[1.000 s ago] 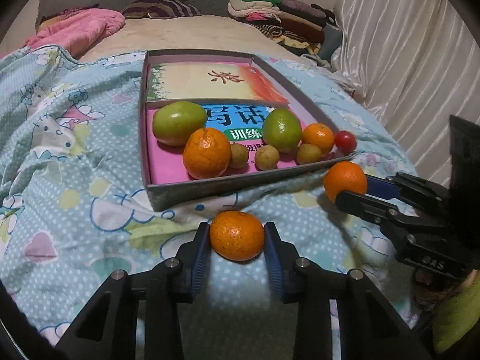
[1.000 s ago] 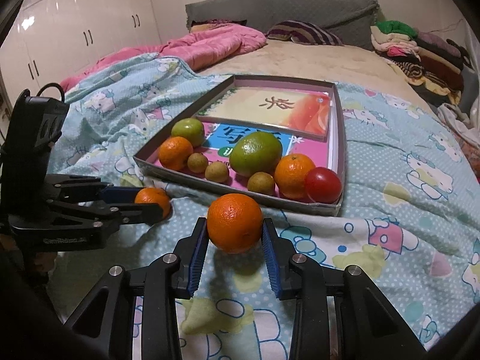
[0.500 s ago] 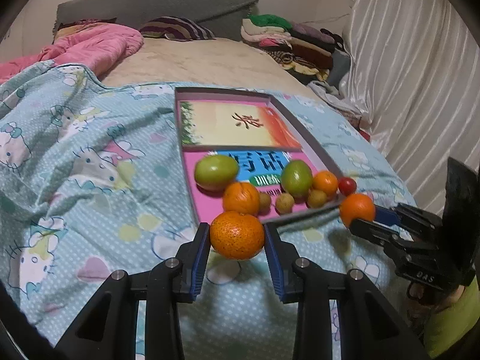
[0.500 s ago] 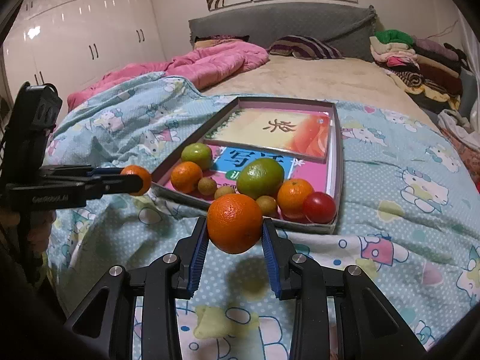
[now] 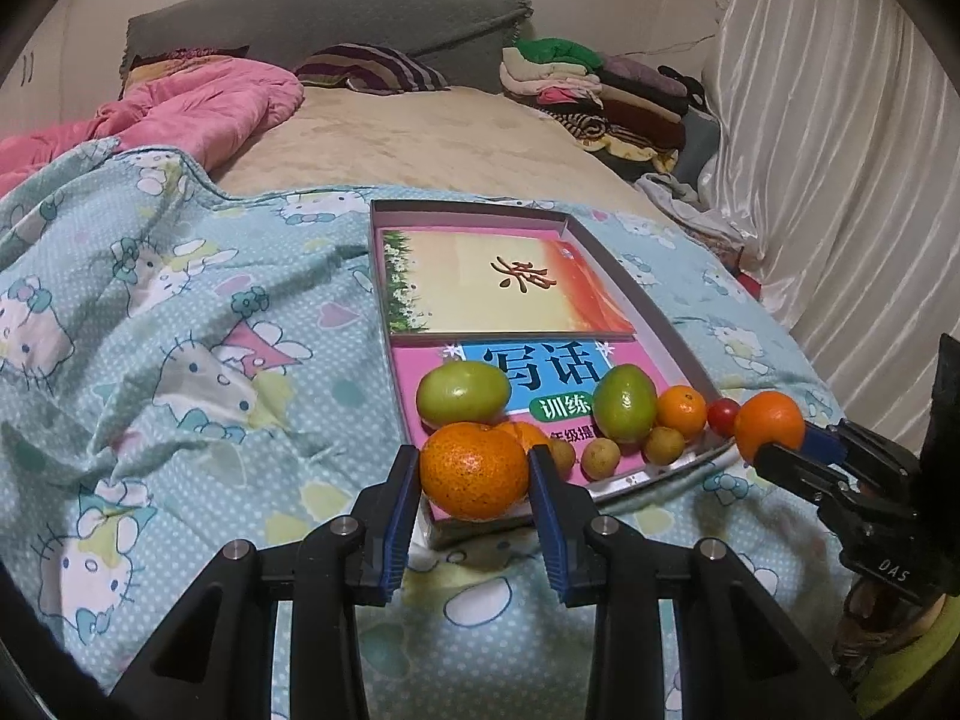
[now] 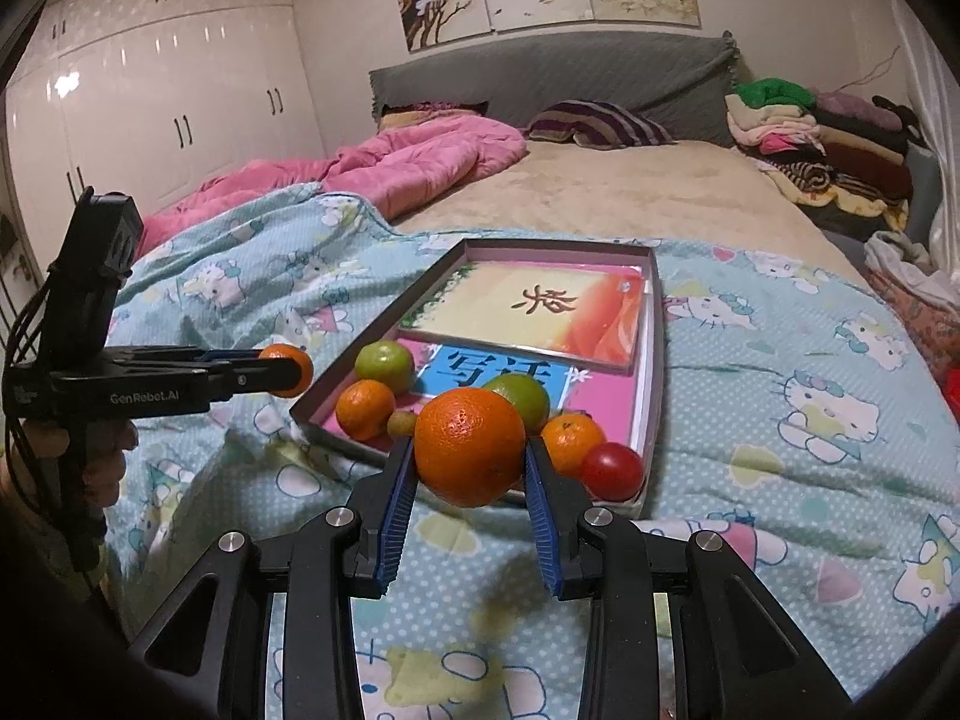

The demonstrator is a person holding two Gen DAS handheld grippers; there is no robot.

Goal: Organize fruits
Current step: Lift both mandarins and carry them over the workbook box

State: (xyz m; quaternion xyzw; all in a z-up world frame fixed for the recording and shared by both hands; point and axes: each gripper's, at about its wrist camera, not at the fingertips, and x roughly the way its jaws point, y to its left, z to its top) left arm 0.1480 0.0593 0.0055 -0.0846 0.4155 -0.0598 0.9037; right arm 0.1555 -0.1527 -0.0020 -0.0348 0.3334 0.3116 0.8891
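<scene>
My left gripper (image 5: 474, 474) is shut on an orange (image 5: 473, 468), held above the blanket just in front of the near left corner of the shallow box tray (image 5: 690, 354). My right gripper (image 6: 469, 462) is shut on a larger orange (image 6: 469, 447), lifted before the tray's near edge (image 6: 654, 324). Each gripper also shows in the other's view, the right gripper (image 5: 774, 444) and the left gripper (image 6: 288, 369). Inside the tray's near end lie two green fruits (image 5: 462, 393) (image 5: 624, 402), a small orange (image 5: 681, 411), a red tomato (image 6: 612, 471) and small brown fruits (image 5: 602, 457).
Two books (image 5: 498, 288) fill the tray's floor. The tray rests on a blue cartoon-print blanket (image 5: 210, 330) over a bed. A pink quilt (image 6: 420, 162) and a striped pillow (image 6: 600, 123) lie at the back, folded clothes (image 5: 600, 90) at the back right, a white curtain (image 5: 840, 150) to the right.
Both grippers have risen off the blanket with their oranges still gripped. Both views have tipped upward, so more of the bed and the room shows.
</scene>
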